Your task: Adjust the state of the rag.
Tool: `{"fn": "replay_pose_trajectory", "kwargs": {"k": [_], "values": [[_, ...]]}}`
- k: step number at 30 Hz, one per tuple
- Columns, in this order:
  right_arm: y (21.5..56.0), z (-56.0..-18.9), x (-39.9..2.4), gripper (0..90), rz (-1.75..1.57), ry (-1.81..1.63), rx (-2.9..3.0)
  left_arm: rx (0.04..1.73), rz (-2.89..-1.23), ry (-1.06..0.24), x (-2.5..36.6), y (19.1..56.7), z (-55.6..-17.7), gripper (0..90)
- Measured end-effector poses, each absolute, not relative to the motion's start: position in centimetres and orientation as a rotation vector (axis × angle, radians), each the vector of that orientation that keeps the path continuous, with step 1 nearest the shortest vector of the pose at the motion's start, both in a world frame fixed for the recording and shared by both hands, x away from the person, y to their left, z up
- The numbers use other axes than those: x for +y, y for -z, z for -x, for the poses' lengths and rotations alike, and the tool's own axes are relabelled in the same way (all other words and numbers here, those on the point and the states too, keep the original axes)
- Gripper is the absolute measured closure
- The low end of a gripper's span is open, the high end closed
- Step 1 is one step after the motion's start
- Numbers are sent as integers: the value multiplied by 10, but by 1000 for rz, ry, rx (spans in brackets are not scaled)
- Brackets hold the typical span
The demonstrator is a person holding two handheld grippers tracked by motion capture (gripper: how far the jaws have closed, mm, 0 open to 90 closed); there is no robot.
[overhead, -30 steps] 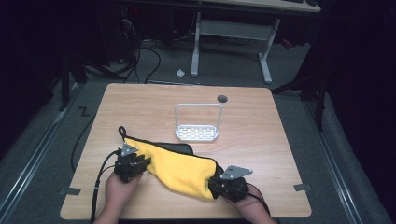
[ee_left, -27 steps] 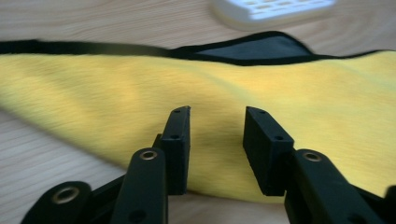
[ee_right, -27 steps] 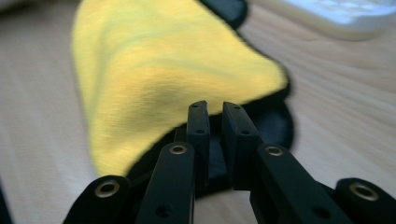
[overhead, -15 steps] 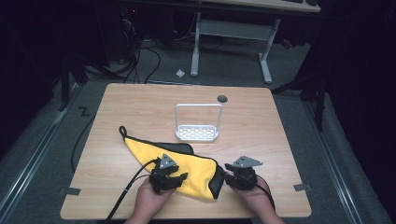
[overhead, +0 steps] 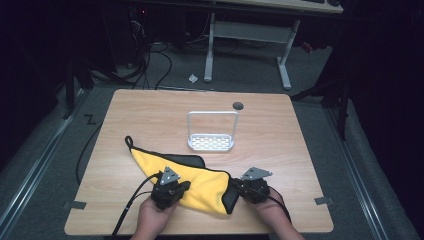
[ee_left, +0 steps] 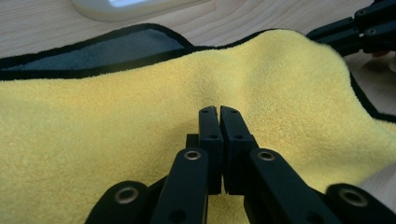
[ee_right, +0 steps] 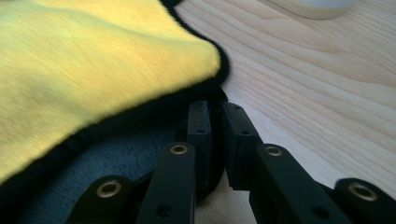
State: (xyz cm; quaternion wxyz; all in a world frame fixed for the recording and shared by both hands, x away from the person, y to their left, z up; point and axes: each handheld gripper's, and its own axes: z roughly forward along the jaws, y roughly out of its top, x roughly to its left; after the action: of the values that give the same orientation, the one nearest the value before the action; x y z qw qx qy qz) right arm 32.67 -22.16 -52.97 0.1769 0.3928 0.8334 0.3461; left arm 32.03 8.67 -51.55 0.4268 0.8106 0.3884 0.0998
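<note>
Both our grippers have just closed: left gripper (ee_left: 219,112) pinches the yellow cloth (ee_left: 116,126), right gripper (ee_right: 215,109) its black-edged corner.

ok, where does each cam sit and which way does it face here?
High view: above the person's side, looking forward and down on the table; both hands, left hand-held gripper and right hand-held gripper at the yellow cloth.
Left gripper view: rides the left hand-held gripper, jaws shut on the cloth.
Right gripper view: rides the right hand-held gripper, at the cloth's black-edged corner.
Shared: cloth, white rack.
</note>
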Motion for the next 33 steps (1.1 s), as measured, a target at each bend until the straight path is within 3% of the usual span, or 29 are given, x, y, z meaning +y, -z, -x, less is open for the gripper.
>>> {"fn": "replay_pose_trajectory", "kwargs": {"k": [7,13,16,18,22,28,33], "values": [[528,-327,-243,833,-1187,-933,2287,993,-1963,-209,116,516,-298,880],[528,-325,-274,834,-1263,-806,2175,1012,-2015,-207,121,527,-286,897],[527,-323,-292,826,-1309,-782,2139,1036,-2003,-199,120,530,-289,847],[527,-321,-298,793,-1337,-820,2147,1041,-2002,-211,118,532,-292,757],[522,-317,-286,613,-1291,-865,2137,1061,-1999,-215,118,536,-297,596],[517,-314,-255,637,-1210,-1009,2195,1092,-1978,-220,121,536,-308,586],[513,-305,-226,645,-1119,-1117,2290,1121,-1986,-288,122,535,-339,571]]}}
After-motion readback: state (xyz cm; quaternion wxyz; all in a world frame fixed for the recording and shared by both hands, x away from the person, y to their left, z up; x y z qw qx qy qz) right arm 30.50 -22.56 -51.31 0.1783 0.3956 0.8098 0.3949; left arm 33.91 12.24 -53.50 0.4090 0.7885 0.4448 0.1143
